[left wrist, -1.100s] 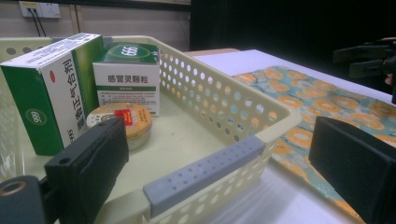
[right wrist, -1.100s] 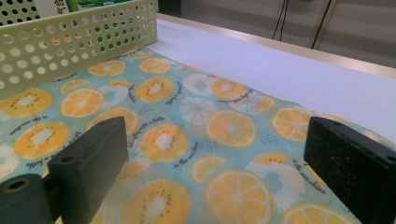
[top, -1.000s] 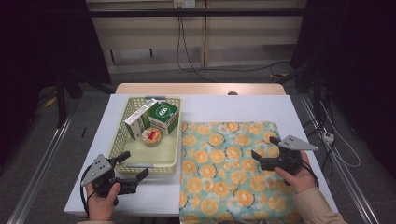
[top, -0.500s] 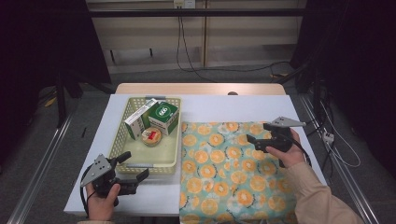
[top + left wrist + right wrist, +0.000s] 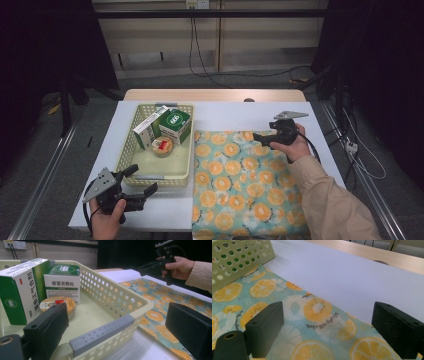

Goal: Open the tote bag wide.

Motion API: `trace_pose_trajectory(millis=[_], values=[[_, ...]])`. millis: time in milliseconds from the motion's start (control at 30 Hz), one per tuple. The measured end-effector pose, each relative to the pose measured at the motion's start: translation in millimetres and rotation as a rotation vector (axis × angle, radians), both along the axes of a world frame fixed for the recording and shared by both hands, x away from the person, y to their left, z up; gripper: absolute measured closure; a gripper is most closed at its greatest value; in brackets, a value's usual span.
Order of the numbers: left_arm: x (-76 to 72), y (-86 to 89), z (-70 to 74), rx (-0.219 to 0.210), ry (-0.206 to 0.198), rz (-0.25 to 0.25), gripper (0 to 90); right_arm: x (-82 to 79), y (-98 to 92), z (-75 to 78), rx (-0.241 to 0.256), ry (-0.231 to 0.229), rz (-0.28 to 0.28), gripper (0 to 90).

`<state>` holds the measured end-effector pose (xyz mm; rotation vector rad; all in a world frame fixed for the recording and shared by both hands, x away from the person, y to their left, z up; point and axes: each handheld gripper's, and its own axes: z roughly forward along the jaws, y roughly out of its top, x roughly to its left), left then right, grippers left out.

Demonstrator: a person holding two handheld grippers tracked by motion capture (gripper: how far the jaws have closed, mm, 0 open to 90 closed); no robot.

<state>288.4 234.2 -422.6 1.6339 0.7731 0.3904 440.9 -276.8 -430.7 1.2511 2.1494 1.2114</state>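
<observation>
The right gripper [image 5: 262,136] has travelled from the table's right edge toward the far edge of the orange-print cloth [image 5: 240,185], while the left gripper [image 5: 142,186] stays parked near the table's near-left corner. The right one now hovers low over the cloth's far edge, probably lining up to pinch that hem. Its jaws stand wide apart, holding nothing and touching nothing, with cloth and bare table [image 5: 352,277] showing between them. The left gripper's jaws are likewise spread wide and empty, framing the near rim of the yellow basket [image 5: 117,322] at the table's left side, likely just waiting. Inside the basket sit two green-and-white boxes [image 5: 165,126] and a round tin [image 5: 162,146].
</observation>
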Motion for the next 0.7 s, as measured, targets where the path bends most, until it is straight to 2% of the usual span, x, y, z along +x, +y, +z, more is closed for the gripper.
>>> trace_pose_trajectory(millis=[100, 167, 367, 400, 433, 467, 633, 700], values=[[-0.2, -0.3, 0.0, -0.013, 0.000, 0.001, 4.6, 3.7, 3.2, -1.4, -0.014, 0.016, 0.015, 11.4], [0.1, -1.3, -0.5, -0.007, 0.003, -0.004, 4.6, 7.3, 5.5, -3.3, -0.019, 0.020, 0.023, 13.6], [-0.3, -1.6, -1.9, -0.004, 0.005, -0.014, 4.7, 19.3, 10.5, -11.8, -0.071, 0.050, 0.030, 18.1], [-0.6, -1.0, -1.9, -0.008, 0.006, -0.012, 4.6, 25.1, 12.6, -15.0, -0.091, 0.068, 0.038, 19.1], [-1.2, 0.0, -1.8, -0.007, 0.011, -0.007, 4.6, 25.1, 12.6, -15.0, -0.091, 0.068, 0.038, 19.1], [-1.6, 0.3, -2.2, -0.015, 0.011, -0.005, 4.7, 31.8, 14.8, -17.5, -0.112, 0.072, 0.046, 20.0], [-2.1, 2.4, -1.7, -0.014, 0.008, 0.002, 4.6, 42.7, 19.9, -25.0, -0.137, 0.096, 0.048, 21.8], [-1.8, 2.3, -2.3, -0.013, 0.011, 0.003, 4.6, 45.2, 21.3, -31.5, -0.156, 0.108, 0.063, 26.5]])
